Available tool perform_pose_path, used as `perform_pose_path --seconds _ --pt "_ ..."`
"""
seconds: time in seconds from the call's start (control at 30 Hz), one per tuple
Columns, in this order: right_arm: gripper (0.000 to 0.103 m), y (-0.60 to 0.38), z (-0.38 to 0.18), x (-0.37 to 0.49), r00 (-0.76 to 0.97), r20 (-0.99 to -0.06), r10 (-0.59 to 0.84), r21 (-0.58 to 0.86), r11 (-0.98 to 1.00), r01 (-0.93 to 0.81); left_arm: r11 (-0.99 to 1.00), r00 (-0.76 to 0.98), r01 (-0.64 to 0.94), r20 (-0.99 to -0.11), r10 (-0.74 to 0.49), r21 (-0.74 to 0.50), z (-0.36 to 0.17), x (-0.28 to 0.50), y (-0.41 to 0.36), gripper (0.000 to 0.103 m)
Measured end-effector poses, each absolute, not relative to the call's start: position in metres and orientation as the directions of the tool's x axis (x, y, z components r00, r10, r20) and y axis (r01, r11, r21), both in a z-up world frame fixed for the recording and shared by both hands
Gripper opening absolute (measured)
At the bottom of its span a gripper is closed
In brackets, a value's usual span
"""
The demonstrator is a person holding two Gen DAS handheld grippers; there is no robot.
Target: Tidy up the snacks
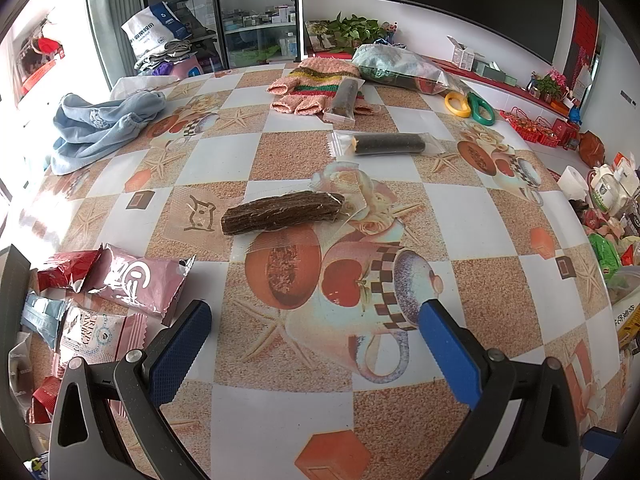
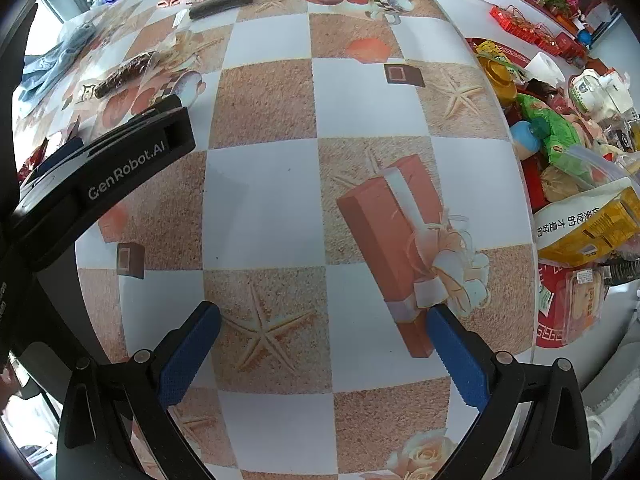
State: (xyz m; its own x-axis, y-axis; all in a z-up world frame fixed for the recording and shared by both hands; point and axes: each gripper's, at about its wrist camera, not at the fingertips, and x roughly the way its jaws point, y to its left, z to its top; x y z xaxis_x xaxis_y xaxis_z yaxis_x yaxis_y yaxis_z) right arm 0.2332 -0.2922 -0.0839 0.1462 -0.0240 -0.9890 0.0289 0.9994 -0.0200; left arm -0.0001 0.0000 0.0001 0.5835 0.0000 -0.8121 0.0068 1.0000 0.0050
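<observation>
A brown snack bar point(image 1: 282, 212) in clear wrap lies mid-table, ahead of my open left gripper point(image 1: 314, 314). Farther back lie a dark roll snack point(image 1: 386, 145) and another dark bar point(image 1: 345, 96) resting on a knitted piece. Several red and pink snack packets point(image 1: 138, 282) sit piled at the left, just beside the left finger. My right gripper point(image 2: 324, 316) is open over bare patterned tablecloth, nothing between its fingers. The brown bar point(image 2: 124, 72) shows at the far left, beyond the left gripper's black body point(image 2: 120, 168). A heap of snack bags point(image 2: 572, 184) lies off the table's right edge.
A blue cloth point(image 1: 100, 128), a striped knitted garment point(image 1: 316, 84), a plastic bag point(image 1: 400, 66) and yellow-green scissors point(image 1: 470, 106) lie at the table's far side. Red baskets point(image 2: 520, 26) and a paper roll point(image 2: 546, 66) sit to the right.
</observation>
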Motion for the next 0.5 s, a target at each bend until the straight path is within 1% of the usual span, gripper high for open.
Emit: perform_pose_path --seconds 0.07,0.2,0.5 --pt "0.103 -0.292 -0.083 0.234 0.136 -0.991 -0.018 -0.014 1.000 0.027 1.000 0.583 0.007 -0.812 0.000 0.005 0.000 0.000 0.000 0.103" --pt "0.103 -0.291 -0.082 0.240 0.105 -0.993 -0.051 -0.049 0.999 0.021 1.000 0.583 0.007 -0.812 0.000 0.005 0.000 0.000 0.000 0.103" --pt "0.103 -0.302 -0.058 0.221 0.097 -0.994 0.044 0.053 0.994 0.093 1.000 0.584 0.007 -0.812 0.000 0.005 0.000 0.000 0.000 0.103"
